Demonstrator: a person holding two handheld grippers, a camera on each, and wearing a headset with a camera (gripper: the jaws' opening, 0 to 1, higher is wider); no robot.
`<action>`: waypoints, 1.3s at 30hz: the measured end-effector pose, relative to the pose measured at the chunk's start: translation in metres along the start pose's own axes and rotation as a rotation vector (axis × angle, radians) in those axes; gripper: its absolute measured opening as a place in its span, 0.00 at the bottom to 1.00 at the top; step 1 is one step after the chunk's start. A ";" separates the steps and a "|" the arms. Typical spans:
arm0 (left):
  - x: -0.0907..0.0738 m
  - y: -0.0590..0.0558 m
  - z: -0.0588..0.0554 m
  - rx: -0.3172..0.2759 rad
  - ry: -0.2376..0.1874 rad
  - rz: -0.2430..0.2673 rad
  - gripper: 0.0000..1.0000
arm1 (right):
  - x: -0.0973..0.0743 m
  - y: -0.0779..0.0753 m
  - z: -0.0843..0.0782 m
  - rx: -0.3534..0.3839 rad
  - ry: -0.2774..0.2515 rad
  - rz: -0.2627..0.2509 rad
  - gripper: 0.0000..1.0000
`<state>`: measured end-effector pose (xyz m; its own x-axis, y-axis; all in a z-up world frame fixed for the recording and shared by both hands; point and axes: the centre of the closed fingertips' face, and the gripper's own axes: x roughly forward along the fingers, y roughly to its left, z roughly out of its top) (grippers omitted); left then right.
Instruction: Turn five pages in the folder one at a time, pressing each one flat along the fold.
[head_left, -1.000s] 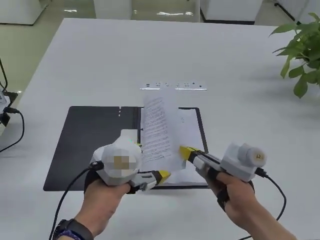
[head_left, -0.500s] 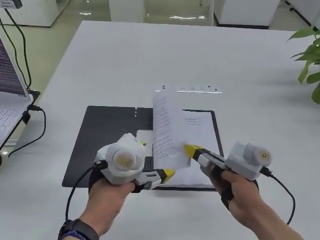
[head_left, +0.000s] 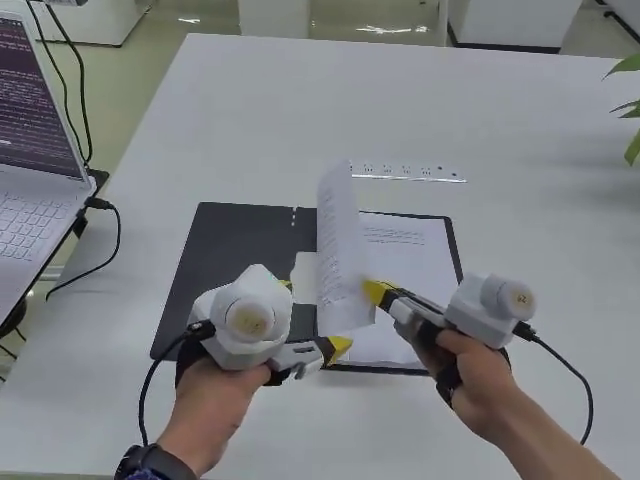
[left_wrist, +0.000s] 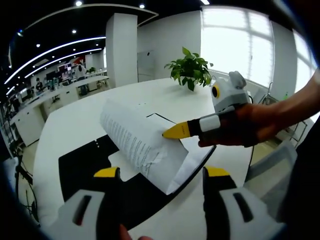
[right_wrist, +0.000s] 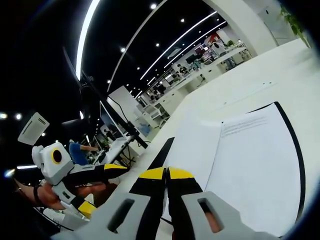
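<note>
My right claw is pinched shut on the lower free corner of the page. I grip there, at about 5 o'clock on the sheet, so one thin leaf comes away and the ones under it stay down. From that grip the page stands nearly upright over the folder, its bound edge down at the fold and its free edge in the air. In my left claw's view it bows a little, as soft paper will when held by one corner.

My left claw waits with its jaws apart at the folder's 6 o'clock edge, just short of the lifted corner. I hold it open and low there because, as I judge it, it must press the sheet flat beside the fold once the page comes over.

The folder lies open on the white table. Its black cover is at 9 o'clock of the fold, and the unturned pages lie flat at 3 o'clock.

I reckon this turn is about half done. The page has yet to swing toward 9 o'clock, and a hard pull at the corner could crease it.
</note>
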<state>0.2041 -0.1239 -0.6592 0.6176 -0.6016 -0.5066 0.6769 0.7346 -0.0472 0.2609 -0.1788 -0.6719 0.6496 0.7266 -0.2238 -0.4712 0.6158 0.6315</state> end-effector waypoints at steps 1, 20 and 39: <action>-0.002 0.001 0.000 -0.001 -0.001 0.004 0.66 | 0.002 0.001 -0.001 0.000 0.004 0.001 0.00; -0.035 0.031 -0.018 -0.067 -0.025 0.071 0.67 | 0.048 0.035 -0.021 -0.006 0.078 0.058 0.00; -0.068 0.058 -0.031 -0.094 -0.031 0.121 0.69 | 0.096 0.053 -0.056 0.009 0.174 0.100 0.00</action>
<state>0.1891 -0.0302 -0.6542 0.7056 -0.5151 -0.4867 0.5572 0.8276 -0.0681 0.2644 -0.0590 -0.7015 0.4865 0.8264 -0.2836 -0.5229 0.5355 0.6632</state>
